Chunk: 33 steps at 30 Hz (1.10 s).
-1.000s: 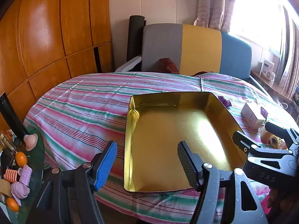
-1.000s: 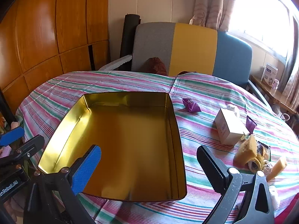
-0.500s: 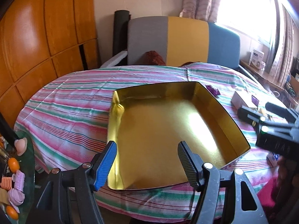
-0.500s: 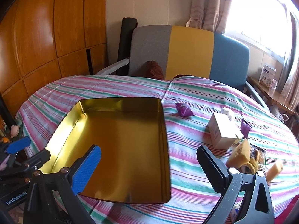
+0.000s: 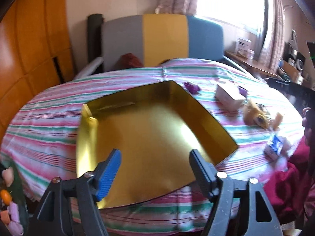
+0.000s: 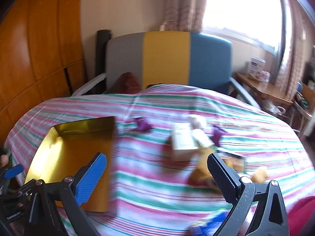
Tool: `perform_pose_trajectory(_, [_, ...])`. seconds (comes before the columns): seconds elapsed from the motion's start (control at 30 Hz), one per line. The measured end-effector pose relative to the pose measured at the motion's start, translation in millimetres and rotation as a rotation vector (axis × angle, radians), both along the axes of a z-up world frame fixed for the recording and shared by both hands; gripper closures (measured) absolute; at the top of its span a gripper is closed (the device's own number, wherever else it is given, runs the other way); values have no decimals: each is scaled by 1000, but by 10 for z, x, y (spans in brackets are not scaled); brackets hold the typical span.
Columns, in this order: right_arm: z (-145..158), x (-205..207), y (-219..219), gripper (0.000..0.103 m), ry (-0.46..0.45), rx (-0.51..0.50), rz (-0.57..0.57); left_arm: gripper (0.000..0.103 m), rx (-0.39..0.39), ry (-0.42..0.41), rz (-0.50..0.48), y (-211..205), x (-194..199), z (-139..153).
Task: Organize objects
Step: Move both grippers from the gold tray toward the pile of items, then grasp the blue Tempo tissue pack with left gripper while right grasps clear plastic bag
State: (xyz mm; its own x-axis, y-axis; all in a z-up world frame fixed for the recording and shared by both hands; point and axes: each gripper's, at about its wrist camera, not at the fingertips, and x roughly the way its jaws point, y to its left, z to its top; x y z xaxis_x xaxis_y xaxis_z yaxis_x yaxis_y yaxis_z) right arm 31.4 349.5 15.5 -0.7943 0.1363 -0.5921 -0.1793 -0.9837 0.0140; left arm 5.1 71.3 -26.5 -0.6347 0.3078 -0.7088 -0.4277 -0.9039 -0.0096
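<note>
A shallow gold tin tray (image 5: 214, 129) (image 6: 49, 147) lies with nothing in it on the striped tablecloth (image 5: 49, 129) (image 6: 256, 137). My left gripper (image 5: 155, 163) hovers over the tray's near edge, its jaws opening and nothing between them. To the tray's right lie a white carton (image 5: 229, 98) (image 6: 182, 141), purple wrappers (image 5: 191, 87) (image 6: 143, 124), yellow snack pieces (image 5: 254, 114) (image 6: 259, 174) and a blue packet (image 5: 275, 147) (image 6: 208, 224). My right gripper (image 6: 157, 173) hangs open above the cloth, between the tray and these items, holding nothing.
A grey, yellow and blue sofa back (image 5: 163, 39) (image 6: 167, 59) stands behind the table. Wood panelling (image 5: 29, 49) covers the left wall. A side table (image 6: 263, 88) sits at the right by the window. Small toys (image 5: 11, 212) lie low at the left. A person's red sleeve (image 5: 291, 177) is at right.
Both views have swung rightward: the tray has shifted left in the frames and the loose items at the right have come into fuller view. My left gripper's jaws have widened.
</note>
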Motion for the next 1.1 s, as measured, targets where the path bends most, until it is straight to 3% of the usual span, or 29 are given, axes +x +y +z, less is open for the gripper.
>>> perform_pose_trajectory(0.1, [18,102,448,0,-8,-39,-83,28,15,-27,-75,197,-18,-5])
perform_pose_trajectory(0.27, [-85,355,1306,0,-24,-199,-256,28,19,-83,-231,664,42,-62])
perform_pose_trajectory(0.43, [-307,562,1788,0,-22,-354,-316,29,-8,-152,-389,1222,156,-168])
perform_pose_trajectory(0.5, [-437,605,1910,0,-38,-452,-320,29,-17,-154,-471,1469,238,-209])
perform_pose_trajectory(0.7, [-464,593,1948,0,0,-530,-299,28,-81,-120,-716,2243,468,-381])
perform_pose_trajectory(0.93, [-490,631,1999,0,31,-583,-281,24,-149,-159,-816,2814,521,-618])
perform_pose_trajectory(1.1, [-524,628,2051,0,42,-620,-281,24,-195,-164,-831,3078,505,-830])
